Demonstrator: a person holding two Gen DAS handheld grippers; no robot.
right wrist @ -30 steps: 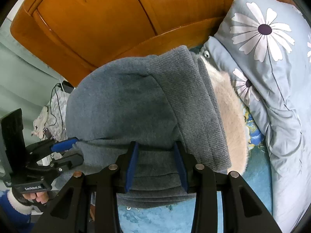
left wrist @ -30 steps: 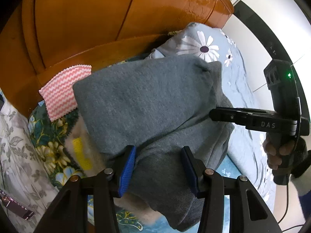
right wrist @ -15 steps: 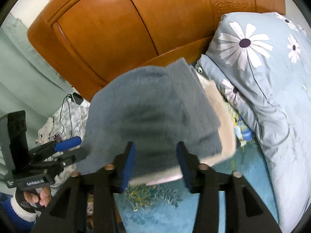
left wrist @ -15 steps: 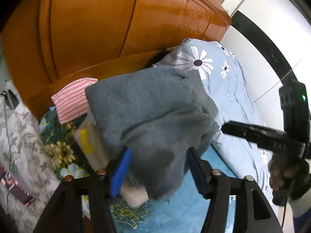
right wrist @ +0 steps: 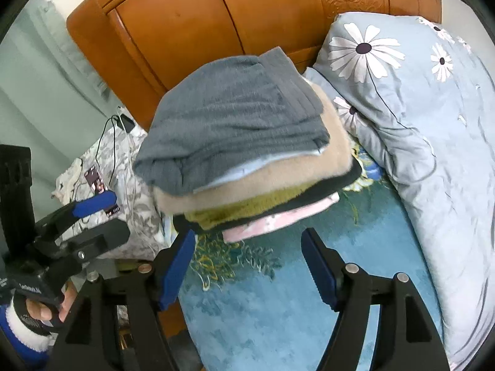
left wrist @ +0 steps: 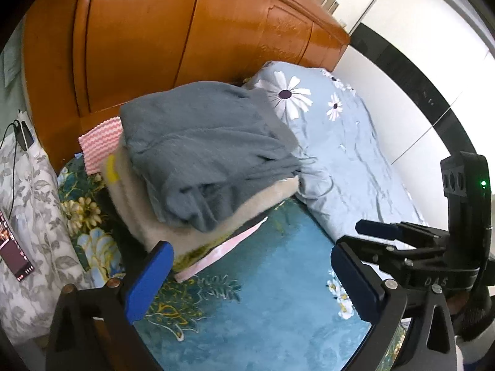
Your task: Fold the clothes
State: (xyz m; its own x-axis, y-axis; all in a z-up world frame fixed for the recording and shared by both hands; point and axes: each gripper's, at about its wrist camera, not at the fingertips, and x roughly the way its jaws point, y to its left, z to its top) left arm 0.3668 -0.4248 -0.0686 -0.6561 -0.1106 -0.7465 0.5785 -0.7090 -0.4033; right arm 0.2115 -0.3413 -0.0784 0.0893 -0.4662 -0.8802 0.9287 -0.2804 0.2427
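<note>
The bed point(left wrist: 263, 303) wears a teal flowered sheet point(right wrist: 278, 309) and ends at an orange wooden headboard point(left wrist: 185, 31). Straight ahead of the left gripper point(left wrist: 250, 278) a pile of folded clothes point(left wrist: 204, 167) rests on the sheet, a pink piece point(right wrist: 278, 219) at its base. Right of the pile lies a pale blue daisy quilt point(left wrist: 349, 154). Behind the pile, a pink zigzag cloth point(left wrist: 99, 145) leans by the headboard.

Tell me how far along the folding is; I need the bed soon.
Done, it appears: the grey sweater lies folded on top of the stack of folded clothes by the headboard. In hand: nothing; the left gripper and right gripper are both open, off the pile. Left: no unfolded garment shows in either view.
</note>
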